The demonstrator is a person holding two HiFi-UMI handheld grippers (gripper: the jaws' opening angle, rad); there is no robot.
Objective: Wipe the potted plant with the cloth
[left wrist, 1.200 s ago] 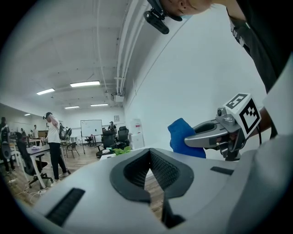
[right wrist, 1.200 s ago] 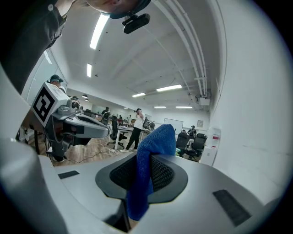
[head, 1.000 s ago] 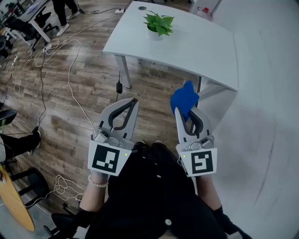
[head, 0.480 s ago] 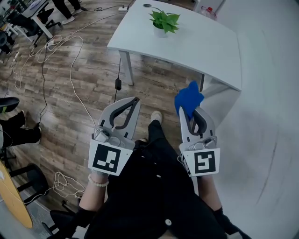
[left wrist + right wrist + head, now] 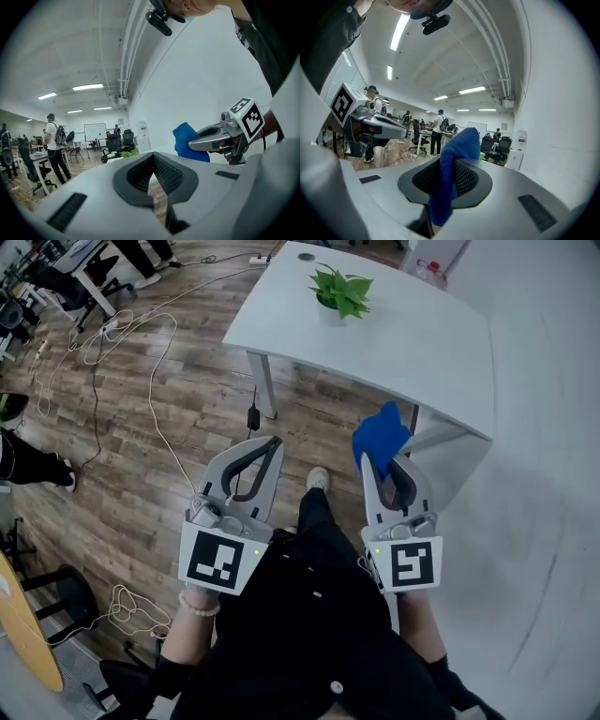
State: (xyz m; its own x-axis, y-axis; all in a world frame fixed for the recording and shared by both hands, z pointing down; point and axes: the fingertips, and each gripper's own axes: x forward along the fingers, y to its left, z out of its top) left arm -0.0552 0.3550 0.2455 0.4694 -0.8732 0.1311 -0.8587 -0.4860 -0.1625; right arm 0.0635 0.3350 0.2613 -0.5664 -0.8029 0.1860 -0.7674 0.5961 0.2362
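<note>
- Approach phase, by my read: the person is standing well short of the table (image 5: pixel 422 343), both tools held out in front, and no wiping has begun.
- Right gripper (image 5: pixel 377 463): clamped on the blue cloth (image 5: pixel 380 435). In the right gripper view the cloth (image 5: pixel 457 152) is pinched between the ribbed pads, with a rounded bunch poking out past the tips and a tail hanging down inside the jaw opening.
- Left gripper (image 5: pixel 266 442): jaws brought together at the tips, nothing between them. The left gripper view shows only wooden floor through the gap behind the pads.
- The two grippers are side by side, apart, at about the same height, both pointing forward.
- The potted plant (image 5: pixel 341 292) sits upright in its white pot on the table, well ahead of the right gripper and a little to its left, with a stretch of open wood floor (image 5: pixel 206 399) in between. In the left gripper view it is just a small green patch (image 5: pixel 130 152) far beyond the jaws.
- Next move, as I see it: close the gap to the table, then bring the cloth end of the right gripper up to the leaves.
- The leaves look thin and springy, and the pot looks light, so a gentle stroke seems wise. The free left gripper could steady the pot.
- One thing to watch: only a short bunch of cloth sticks out past the tips, so the hard jaws could brush the leaves first.
</note>
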